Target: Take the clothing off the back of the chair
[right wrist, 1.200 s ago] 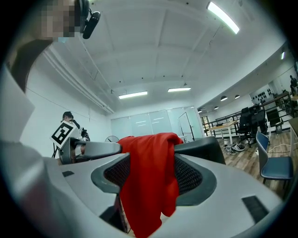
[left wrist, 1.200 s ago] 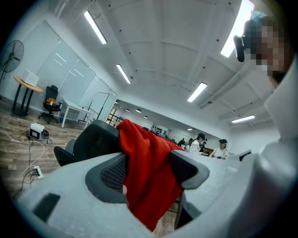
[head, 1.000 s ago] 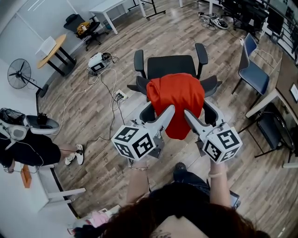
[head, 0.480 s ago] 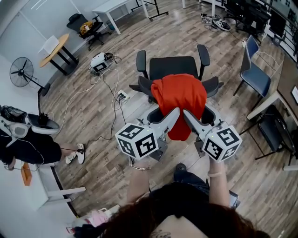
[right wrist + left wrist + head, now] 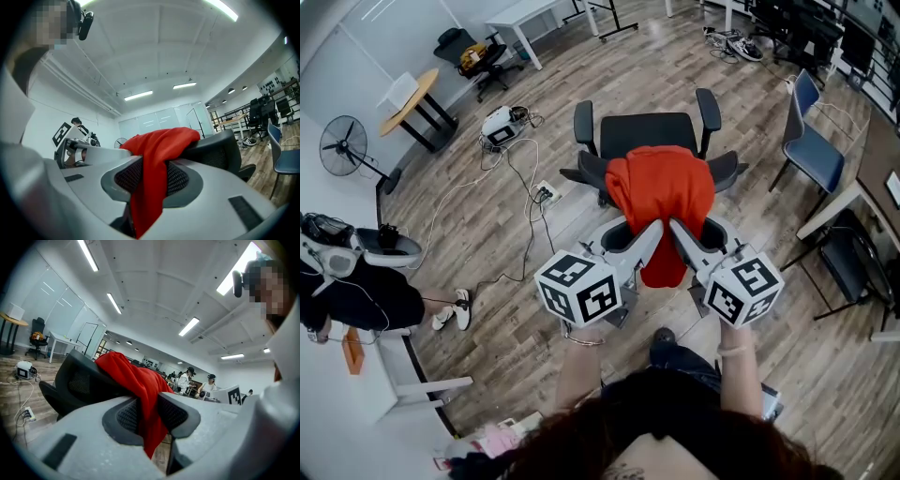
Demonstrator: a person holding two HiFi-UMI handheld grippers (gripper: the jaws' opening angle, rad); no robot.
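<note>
Nearest: person standing behind the chair (image 5: 645,131), holding both tools out roughly level, side by side, tips converging on the hanging cloth

Left gripper (image 5: 149,413): jaws closing, a fold of the red garment (image 5: 661,183) running down between them, cloth filling the gap and both ribbed pads meeting it. Reading this as a pinch taking hold on the left part of the hanging panel

Right gripper (image 5: 152,180): jaws closing likewise, red fabric hanging through the gap, pads pressing on it from either side. Grip is landing on the right part of the same panel, just beside the left tool's

Next out: garment is lying draped over the top of the backrest (image 5: 77,380), one part hanging down the rear toward the person, the rest spilling over the front toward the seat. Nothing is lifting off yet; cloth is sitting fully on the chair

Progress, as a judgement: approach done, grasp being completed on both sides. Remaining: raising the fabric clear of the top edge and drawing it back away from the chair

Farther: cables (image 5: 520,187) trailing over the wood floor (image 5: 487,225), a fan (image 5: 339,148) at far left, a blue chair (image 5: 814,155) at right
</note>
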